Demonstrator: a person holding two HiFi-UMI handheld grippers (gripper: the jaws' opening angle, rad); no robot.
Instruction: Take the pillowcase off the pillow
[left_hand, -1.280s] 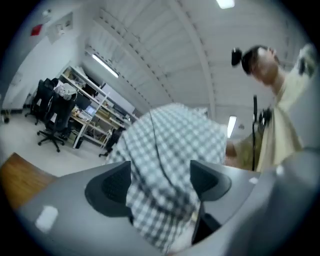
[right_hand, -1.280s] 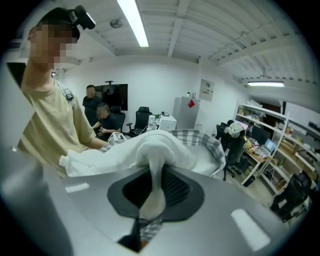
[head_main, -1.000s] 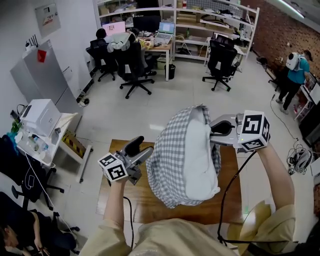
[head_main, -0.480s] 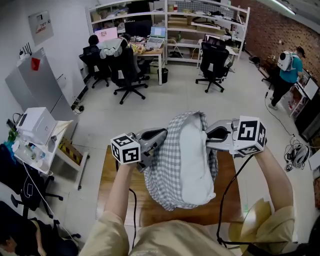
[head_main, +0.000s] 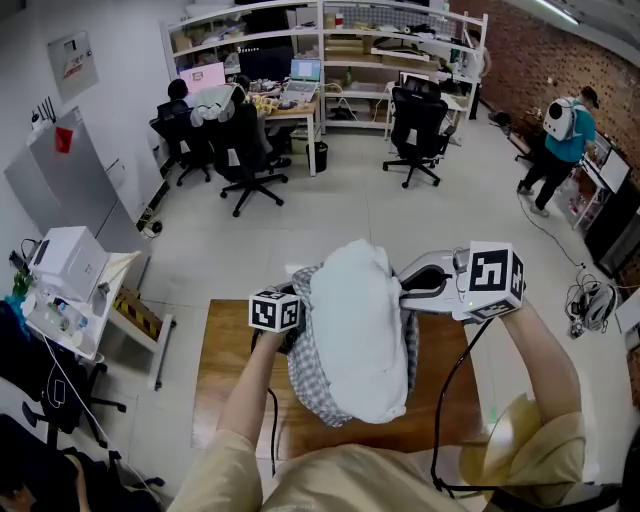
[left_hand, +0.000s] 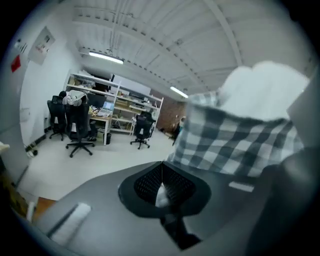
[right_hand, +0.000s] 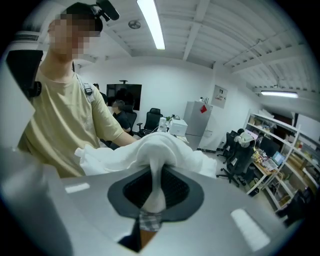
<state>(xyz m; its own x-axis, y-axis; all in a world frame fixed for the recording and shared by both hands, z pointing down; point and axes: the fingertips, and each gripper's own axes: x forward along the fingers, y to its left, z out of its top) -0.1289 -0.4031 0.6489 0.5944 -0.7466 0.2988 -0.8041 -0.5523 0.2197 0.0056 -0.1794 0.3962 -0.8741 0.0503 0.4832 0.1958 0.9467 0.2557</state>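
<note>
1. The white pillow (head_main: 355, 320) was held up above the wooden table (head_main: 232, 385), its upper part bare.
2. The checked pillowcase (head_main: 305, 365) hung bunched around the pillow's lower left side.
3. The left claw (left_hand: 160, 191) was closed on a pale fold at the pillowcase's edge.
4. The right claw (right_hand: 152, 197) was clamped on the pillow's white cloth, with a scrap of check beneath.

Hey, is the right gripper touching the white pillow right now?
Touching. In the right gripper view, the right gripper has its jaws closed on a fold of the white pillow.
</note>
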